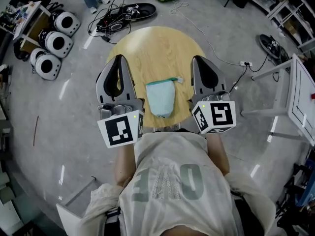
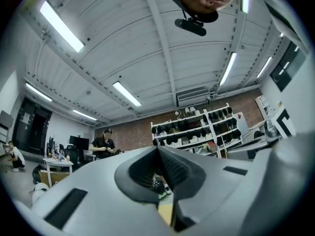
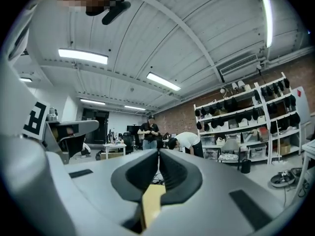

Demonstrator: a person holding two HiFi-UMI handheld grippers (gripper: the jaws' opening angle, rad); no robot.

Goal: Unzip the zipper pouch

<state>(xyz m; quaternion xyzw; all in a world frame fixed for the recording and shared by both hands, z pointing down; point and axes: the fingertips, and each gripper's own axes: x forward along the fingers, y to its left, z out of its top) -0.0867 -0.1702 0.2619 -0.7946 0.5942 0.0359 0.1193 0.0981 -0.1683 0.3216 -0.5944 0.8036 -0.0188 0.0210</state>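
A pale blue-green zipper pouch (image 1: pixel 161 98) lies on the round wooden table (image 1: pixel 147 48), its zipped edge on the far side with a small pull at the right end. My left gripper (image 1: pixel 119 59) is held to the left of the pouch and my right gripper (image 1: pixel 200 59) to its right, both raised and pointing away from me. In the left gripper view the left gripper (image 2: pixel 157 150) has its jaws together with nothing between them. The right gripper (image 3: pixel 158 153) shows the same in the right gripper view. Neither touches the pouch, which neither gripper view shows.
Three round white devices (image 1: pixel 51 45) sit on the floor at the left, with cables and a dark board (image 1: pixel 129 13) beyond the table. A white table (image 1: pixel 300 100) stands at the right. Shelving (image 3: pixel 248 117) and people (image 3: pixel 148 132) fill the room ahead.
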